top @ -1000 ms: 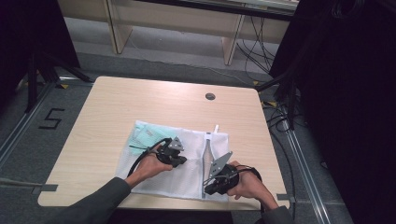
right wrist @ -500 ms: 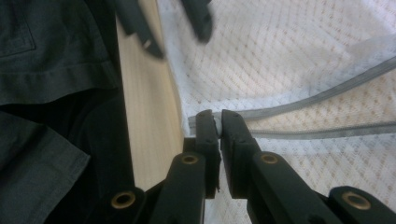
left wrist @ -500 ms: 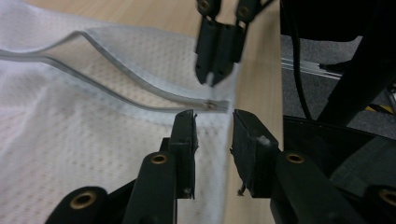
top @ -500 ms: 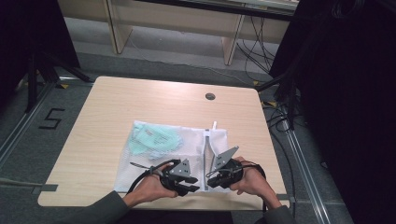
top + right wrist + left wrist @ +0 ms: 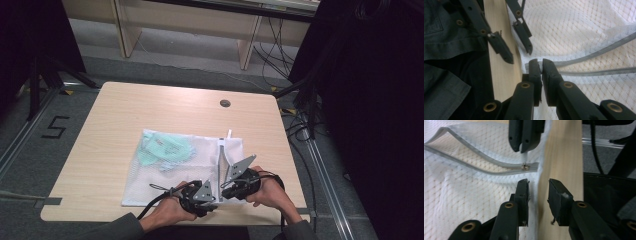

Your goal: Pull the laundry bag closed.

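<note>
- Holding the zipper pull of a white mesh laundry bag (image 5: 175, 172), the right tool (image 5: 541, 65) is keeping its jaws pinched tight on the small tab at the near end of the zipper (image 5: 596, 72), apparently so the slider can be drawn along the teeth
- Sitting just beside the right tool, the left tool (image 5: 537, 195) is standing with its jaws partly apart, having just been opening, and nothing is pressed between the pads; the bag's edge and the desk (image 5: 564, 157) rim are showing in the gap
- Lying flat on the desk ahead of both tools, the bag is carrying a pale green garment (image 5: 165, 148) inside, well away from the tools toward the far left corner of the mesh
- Gaping open beyond the right tool, the two grey zipper tapes are running apart, which suggests the closing is only beginning at this end
- Judging from the left tool's place at the bag's near corner, right next to the zipper end (image 5: 525, 166), it is probably lining up to pinch the fabric there and hold it taut, since loose mesh would bunch and drag along with the slider
- Resting near the desk's front edge, both hands are keeping the tools low and close together for that two-handed pull
</note>
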### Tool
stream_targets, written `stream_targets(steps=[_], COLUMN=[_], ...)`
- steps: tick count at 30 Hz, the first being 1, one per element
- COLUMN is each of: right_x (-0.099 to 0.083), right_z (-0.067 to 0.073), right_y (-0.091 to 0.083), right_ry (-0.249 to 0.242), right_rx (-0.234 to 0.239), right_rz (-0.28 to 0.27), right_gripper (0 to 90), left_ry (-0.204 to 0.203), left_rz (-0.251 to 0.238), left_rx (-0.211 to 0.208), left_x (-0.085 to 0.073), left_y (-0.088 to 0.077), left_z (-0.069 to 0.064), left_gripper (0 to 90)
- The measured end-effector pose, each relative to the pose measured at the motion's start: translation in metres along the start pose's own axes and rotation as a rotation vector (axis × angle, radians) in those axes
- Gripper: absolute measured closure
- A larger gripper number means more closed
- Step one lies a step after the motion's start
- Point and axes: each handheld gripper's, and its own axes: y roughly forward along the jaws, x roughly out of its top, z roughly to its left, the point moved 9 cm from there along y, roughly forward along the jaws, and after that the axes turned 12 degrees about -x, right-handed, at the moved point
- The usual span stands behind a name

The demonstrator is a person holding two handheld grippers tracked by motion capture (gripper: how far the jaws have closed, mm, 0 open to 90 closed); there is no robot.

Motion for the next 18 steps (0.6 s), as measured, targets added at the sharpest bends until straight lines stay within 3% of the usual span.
stream_targets(steps=[3, 4, 6, 9, 10, 11, 14, 17, 18], right_x=[0.0010, 0.0011, 0.0007, 0.0005, 0.0002, 0.0004, -0.0004, -0.0006, -0.0011], right_z=[-0.0001, -0.0001, -0.0021, -0.0017, -0.0012, -0.0016, -0.0021, -0.0024, -0.0042], right_y=[-0.0001, -0.0002, 0.0007, 0.0016, 0.0015, 0.0020, 0.0043, 0.0058, 0.0074], right_ry=[-0.007, -0.007, -0.015, -0.007, -0.005, -0.009, -0.012, -0.013, -0.020], right_rx=[0.001, 0.001, -0.008, -0.007, -0.007, -0.007, -0.017, -0.017, -0.024], right_rz=[-0.005, -0.004, -0.001, 0.002, 0.005, 0.006, 0.014, 0.019, 0.023], right_gripper=[86.7, 86.7, 86.7, 86.7, 86.7, 86.7, 86.7, 86.6, 86.6], left_ry=[0.026, 0.009, 0.044, 0.054, 0.080, 0.084, 0.100, 0.117, 0.114], left_rz=[0.037, 0.014, 0.056, 0.050, 0.066, 0.076, 0.086, 0.110, 0.103], left_rx=[0.015, 0.024, 0.019, 0.027, 0.028, -0.005, 0.044, 0.037, 0.016], left_x=[-0.0026, -0.0013, -0.0037, -0.0025, -0.0029, -0.0038, -0.0036, -0.0053, -0.0049], left_y=[0.0010, 0.0038, 0.0036, 0.0063, 0.0065, 0.0078, 0.0066, 0.0061, 0.0084], left_z=[0.0037, 0.0032, 0.0040, 0.0034, 0.0039, 0.0012, 0.0041, 0.0037, 0.0012], left_gripper=[75.5, 77.5, 81.2, 84.2, 85.9, 87.3, 88.4, 88.6, 88.6])
